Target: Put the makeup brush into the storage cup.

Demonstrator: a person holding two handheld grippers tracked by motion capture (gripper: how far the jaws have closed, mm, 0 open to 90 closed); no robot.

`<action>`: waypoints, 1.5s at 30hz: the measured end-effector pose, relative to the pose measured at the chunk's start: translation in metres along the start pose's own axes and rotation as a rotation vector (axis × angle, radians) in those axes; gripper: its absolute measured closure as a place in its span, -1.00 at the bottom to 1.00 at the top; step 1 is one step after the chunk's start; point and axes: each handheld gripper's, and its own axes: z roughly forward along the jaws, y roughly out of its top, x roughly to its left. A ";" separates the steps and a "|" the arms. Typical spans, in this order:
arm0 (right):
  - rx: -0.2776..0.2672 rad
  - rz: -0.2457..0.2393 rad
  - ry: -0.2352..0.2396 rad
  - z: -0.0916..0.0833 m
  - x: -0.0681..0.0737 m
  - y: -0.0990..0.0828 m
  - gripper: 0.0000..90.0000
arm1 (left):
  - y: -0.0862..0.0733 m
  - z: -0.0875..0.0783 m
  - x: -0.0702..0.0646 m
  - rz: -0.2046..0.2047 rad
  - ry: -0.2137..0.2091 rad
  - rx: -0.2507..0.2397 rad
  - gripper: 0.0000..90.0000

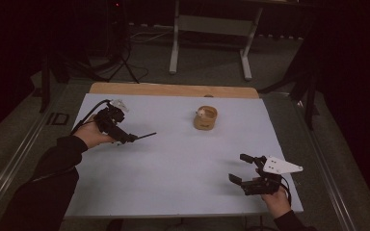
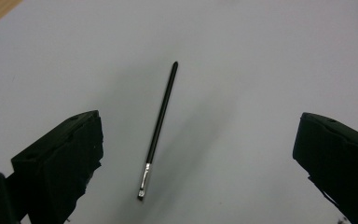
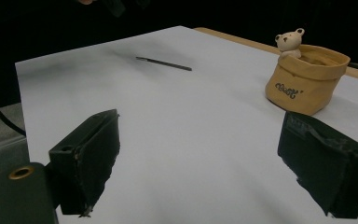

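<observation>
At the left of the high view, the person's left forearm in a dark sleeve runs up from the lower left corner, and the hand holds the left gripper (image 1: pixel 134 138) low over the white sheet-covered table (image 1: pixel 183 168), its nose pointing toward the middle of the frame. Its jaws stand wide apart and hold nothing. In the left gripper view the thin black brush with a short silver ferrule (image 2: pixel 159 131) lies flat on the white surface between the two jaws, closer to the left-hand one and touching neither, its pointed end toward the top of the frame.

At the lower right of the high view, the right hand comes up from the bottom edge and holds the right gripper (image 1: pixel 241 168) with its grey three-cornered plate uppermost, aimed to the left. Its jaws are spread wide too, with nothing between them.

The small tan fabric pouch with a little cream bear at its rim (image 1: pixel 205 118) sits upright in the upper middle of the table, well apart from both grippers and from the brush.
</observation>
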 end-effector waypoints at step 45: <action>0.004 0.006 0.015 0.001 0.001 -0.001 -0.72 | 0.011 0.054 0.027 0.107 -0.028 0.261 -0.15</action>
